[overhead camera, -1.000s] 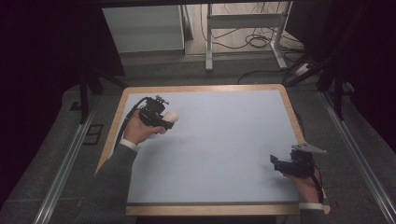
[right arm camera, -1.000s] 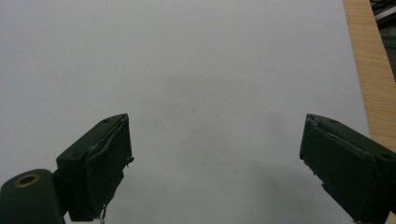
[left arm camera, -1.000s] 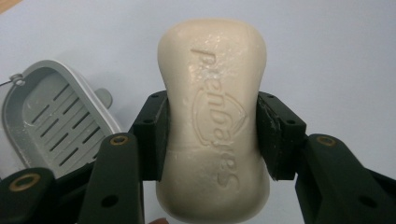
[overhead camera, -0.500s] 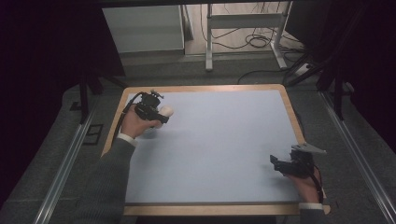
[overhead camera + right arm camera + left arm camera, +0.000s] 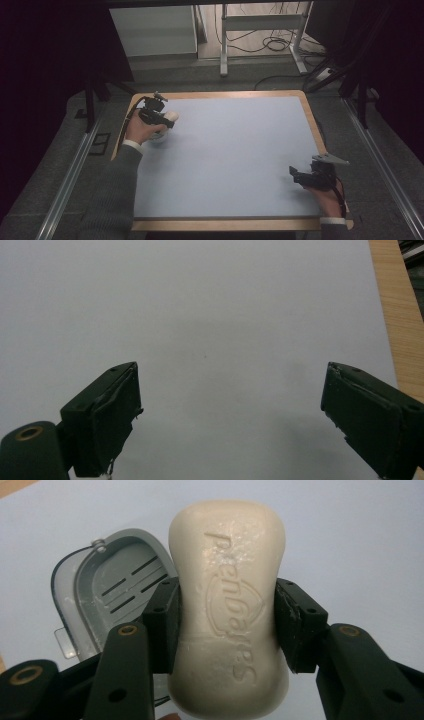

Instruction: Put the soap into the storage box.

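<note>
A cream soap bar [image 5: 227, 610] with an embossed word is seen between black tongs [image 5: 225, 625]; a grey soap dish [image 5: 107, 592] with dark slots is shown near the counter's left edge; the counter [image 5: 240, 160] is covered pale blue, edged in light wood.

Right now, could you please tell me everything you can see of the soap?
The soap is a cream, waisted bar with rounded ends, matte and waxy-looking, with embossed lettering along its face. It looks whole. The left gripper clamps it at the waist, a black pad on each side, above the open grey soap case on the blue table.
</note>
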The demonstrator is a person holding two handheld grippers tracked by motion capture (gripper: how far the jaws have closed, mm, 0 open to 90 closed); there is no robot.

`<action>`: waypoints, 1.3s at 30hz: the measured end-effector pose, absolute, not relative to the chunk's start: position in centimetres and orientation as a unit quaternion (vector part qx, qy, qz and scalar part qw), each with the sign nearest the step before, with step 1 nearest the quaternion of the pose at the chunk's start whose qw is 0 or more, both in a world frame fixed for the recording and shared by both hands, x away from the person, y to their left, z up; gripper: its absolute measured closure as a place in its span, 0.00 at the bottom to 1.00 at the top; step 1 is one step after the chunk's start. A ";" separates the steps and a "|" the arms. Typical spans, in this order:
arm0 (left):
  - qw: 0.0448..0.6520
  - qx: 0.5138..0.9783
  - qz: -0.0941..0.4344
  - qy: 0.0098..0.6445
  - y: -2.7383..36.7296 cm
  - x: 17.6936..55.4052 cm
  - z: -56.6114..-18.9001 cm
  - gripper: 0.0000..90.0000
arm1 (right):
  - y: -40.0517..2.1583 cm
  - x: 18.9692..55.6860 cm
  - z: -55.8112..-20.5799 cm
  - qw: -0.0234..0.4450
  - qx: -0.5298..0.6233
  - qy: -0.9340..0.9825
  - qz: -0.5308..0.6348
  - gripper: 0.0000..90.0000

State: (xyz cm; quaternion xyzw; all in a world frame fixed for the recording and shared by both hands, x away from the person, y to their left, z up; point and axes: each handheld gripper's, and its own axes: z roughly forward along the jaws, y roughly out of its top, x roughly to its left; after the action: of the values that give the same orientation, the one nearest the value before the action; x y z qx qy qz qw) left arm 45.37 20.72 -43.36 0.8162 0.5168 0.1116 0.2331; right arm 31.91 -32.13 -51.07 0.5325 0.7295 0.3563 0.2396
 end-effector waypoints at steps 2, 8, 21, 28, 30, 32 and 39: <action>0.228 0.814 0.111 0.522 20.8 45.6 -43.6 0.55 | -32.1 31.9 -51.1 0.239 0.533 0.729 0.356 0.10; 0.226 0.807 0.113 0.534 21.3 46.1 -43.9 0.55 | -32.2 31.9 -51.1 0.239 0.534 0.729 0.356 0.10; 0.209 0.788 0.114 0.568 22.9 47.4 -45.3 0.55 | -32.2 32.0 -51.2 0.239 0.534 0.730 0.354 0.10; 0.199 0.785 0.111 0.576 23.4 47.7 -45.9 0.55 | -32.3 32.0 -51.2 0.239 0.534 0.730 0.354 0.10; 0.197 0.784 0.109 0.579 23.5 47.7 -46.3 0.55 | -32.3 32.0 -51.3 0.238 0.535 0.729 0.354 0.10; 0.196 0.782 0.109 0.581 23.6 47.7 -46.6 0.55 | -32.3 32.0 -51.3 0.238 0.535 0.730 0.352 0.10; 0.193 0.784 0.106 0.581 23.6 47.6 -47.0 0.55 | -32.2 32.0 -51.3 0.239 0.534 0.731 0.352 0.10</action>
State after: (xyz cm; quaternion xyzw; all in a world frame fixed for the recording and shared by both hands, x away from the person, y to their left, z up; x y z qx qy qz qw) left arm 47.60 23.61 -47.02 0.7838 0.5809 0.1057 0.1927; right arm 31.98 -32.23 -51.30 0.5339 0.7309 0.3519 0.2385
